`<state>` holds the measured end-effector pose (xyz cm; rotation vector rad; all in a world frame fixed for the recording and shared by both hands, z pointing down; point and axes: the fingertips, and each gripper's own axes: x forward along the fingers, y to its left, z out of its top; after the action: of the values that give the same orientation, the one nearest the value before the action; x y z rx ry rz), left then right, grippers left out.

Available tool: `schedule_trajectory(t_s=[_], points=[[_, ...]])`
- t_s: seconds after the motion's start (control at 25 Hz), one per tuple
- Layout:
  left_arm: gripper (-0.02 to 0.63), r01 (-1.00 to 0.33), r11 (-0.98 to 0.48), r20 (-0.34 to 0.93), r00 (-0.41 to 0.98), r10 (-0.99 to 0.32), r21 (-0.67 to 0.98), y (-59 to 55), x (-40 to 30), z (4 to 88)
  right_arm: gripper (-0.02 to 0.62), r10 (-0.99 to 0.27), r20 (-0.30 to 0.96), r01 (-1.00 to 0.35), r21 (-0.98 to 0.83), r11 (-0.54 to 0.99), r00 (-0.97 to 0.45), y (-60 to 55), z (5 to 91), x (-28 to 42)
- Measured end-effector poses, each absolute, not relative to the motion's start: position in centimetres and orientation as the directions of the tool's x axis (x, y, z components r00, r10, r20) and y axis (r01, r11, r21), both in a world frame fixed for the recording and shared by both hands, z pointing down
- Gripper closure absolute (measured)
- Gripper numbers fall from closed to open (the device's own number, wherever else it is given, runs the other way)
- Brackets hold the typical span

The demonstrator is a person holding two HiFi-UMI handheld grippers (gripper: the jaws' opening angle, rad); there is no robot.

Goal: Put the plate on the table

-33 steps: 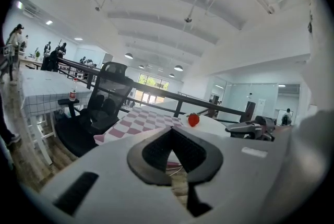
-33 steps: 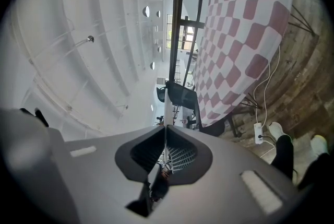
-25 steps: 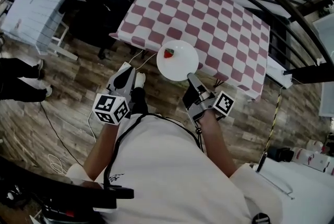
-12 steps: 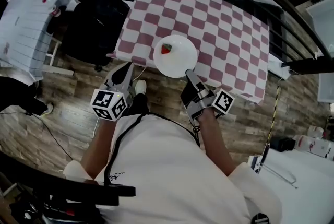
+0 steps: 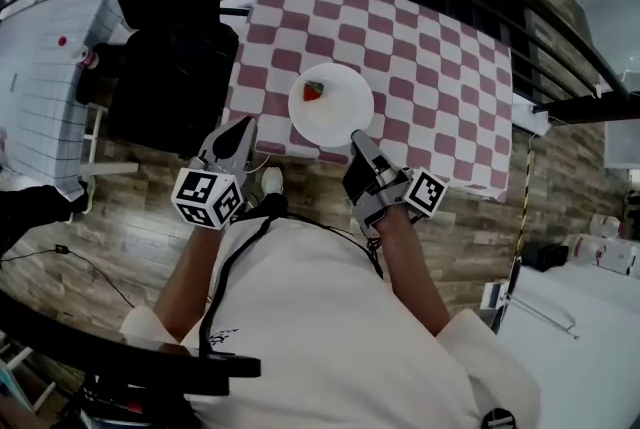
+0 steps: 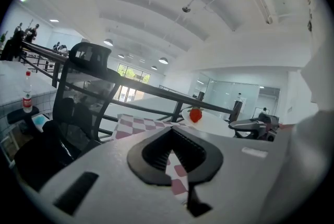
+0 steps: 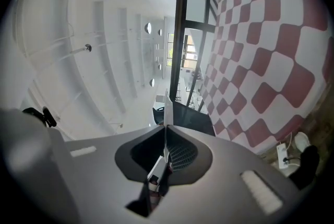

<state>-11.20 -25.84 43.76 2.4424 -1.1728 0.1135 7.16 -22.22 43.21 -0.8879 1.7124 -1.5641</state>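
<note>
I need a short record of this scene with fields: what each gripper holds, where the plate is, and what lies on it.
right gripper: shut on the near rim of the plate
left gripper: shut, holds nothing
plate position: over the near edge of the table; whether it touches the checked cloth cannot be told
on the plate: one strawberry
beside the table: black chair

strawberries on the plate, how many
1: the strawberry sits on the left part of the white plate, which the right gripper holds by its near rim. None looks hidden.
</note>
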Motion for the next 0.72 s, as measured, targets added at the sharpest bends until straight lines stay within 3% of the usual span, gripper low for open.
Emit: schedule_trajectory(t_s=[0.72], points=[[0.601,-0.705,-0.615,0.255,0.705,-0.662,0.354,-39.3,-13.6,44.6,0.577,-0.870,0.002,-0.067,-0.997,0.036,-0.492,-33.6,44.0,4.5]])
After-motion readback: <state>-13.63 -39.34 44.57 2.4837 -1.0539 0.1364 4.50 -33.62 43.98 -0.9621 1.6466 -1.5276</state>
